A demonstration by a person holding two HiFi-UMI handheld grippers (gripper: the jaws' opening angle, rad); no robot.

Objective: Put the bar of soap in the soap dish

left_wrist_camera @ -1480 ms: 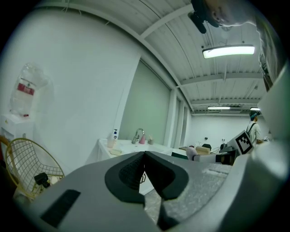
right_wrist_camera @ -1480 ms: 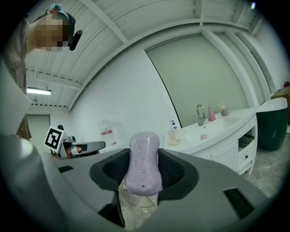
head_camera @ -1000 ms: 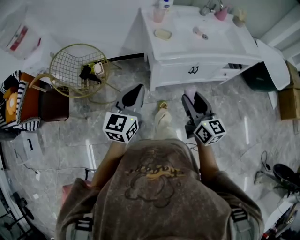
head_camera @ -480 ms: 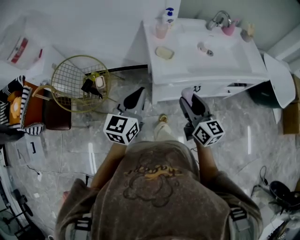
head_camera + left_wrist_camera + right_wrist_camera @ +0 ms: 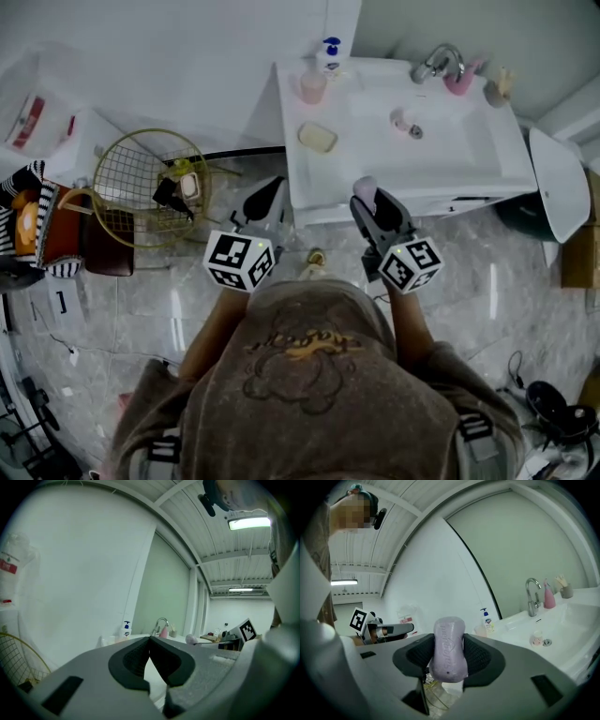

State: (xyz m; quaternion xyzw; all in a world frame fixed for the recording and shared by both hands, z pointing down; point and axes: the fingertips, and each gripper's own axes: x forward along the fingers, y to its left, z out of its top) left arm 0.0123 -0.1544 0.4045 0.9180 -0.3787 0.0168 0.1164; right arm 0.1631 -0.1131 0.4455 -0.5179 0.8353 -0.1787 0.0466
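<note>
Currently gripped: pale lilac oval bar of soap [image 5: 449,641], standing on end, clenched between the black ribbed pads of the right gripper [image 5: 370,199]; held over the front edge of the white washbasin counter [image 5: 469,159]
Left gripper [image 5: 150,643]: jaws closed tip to tip on nothing; just off the counter's front-left corner
Cream rounded soap dish [image 5: 317,138]: on the counter's left side, well apart from the soap; a pink cup [image 5: 312,87] and a white pump bottle [image 5: 329,52] behind it at the counter's back-left
</note>
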